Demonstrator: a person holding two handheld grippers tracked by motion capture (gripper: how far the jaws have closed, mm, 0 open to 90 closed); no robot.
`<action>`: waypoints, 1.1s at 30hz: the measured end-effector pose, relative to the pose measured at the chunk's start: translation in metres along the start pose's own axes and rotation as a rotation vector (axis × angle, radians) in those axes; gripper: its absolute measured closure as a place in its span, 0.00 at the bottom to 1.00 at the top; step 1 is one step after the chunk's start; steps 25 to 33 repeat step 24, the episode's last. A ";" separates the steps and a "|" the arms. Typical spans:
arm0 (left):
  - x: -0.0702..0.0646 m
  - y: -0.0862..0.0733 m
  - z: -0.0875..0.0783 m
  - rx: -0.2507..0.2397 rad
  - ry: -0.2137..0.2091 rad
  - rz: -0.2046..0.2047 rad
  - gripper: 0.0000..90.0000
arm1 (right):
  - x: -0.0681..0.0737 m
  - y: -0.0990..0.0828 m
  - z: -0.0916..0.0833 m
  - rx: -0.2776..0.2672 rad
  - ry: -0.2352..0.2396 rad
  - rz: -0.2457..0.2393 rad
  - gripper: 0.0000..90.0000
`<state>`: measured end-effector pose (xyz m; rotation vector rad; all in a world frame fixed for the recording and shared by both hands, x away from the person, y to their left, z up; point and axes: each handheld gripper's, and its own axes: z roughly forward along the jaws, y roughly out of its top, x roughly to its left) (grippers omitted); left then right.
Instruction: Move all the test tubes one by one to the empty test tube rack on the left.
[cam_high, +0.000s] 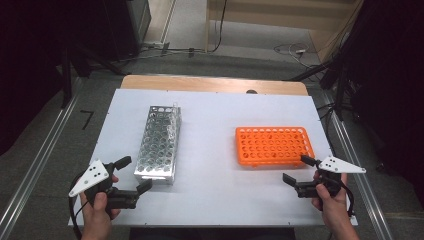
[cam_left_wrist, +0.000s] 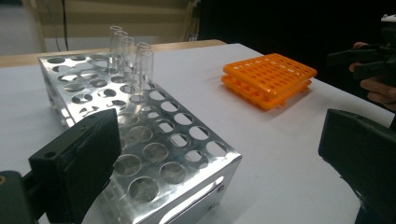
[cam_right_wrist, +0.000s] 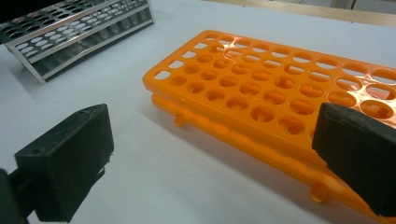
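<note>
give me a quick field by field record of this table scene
left gripper: open, beside near end of metal rack
right gripper: open, at near right corner of orange rack
glass tubes: a few, upright at far end of metal rack
orange rack holes: look empty
table: white top, racks apart

No legible text, label, brand, number or sign on the metal rack (cam_high: 159, 145), the orange rack (cam_high: 273, 145), the table (cam_high: 220, 190) or either gripper's plate.
</note>
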<state>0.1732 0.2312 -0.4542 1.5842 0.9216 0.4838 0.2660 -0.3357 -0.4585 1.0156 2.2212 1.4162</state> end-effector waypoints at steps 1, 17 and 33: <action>0.002 -0.001 -0.001 -0.006 0.002 -0.006 0.00 | -0.001 -0.001 0.000 -0.002 -0.001 -0.001 0.00; 0.018 -0.009 -0.008 -0.021 0.017 -0.039 0.00 | -0.015 -0.013 0.001 0.006 -0.051 0.028 0.00; 0.019 -0.009 -0.007 -0.016 0.018 -0.038 0.00 | -0.015 -0.013 0.002 0.008 -0.056 0.022 0.00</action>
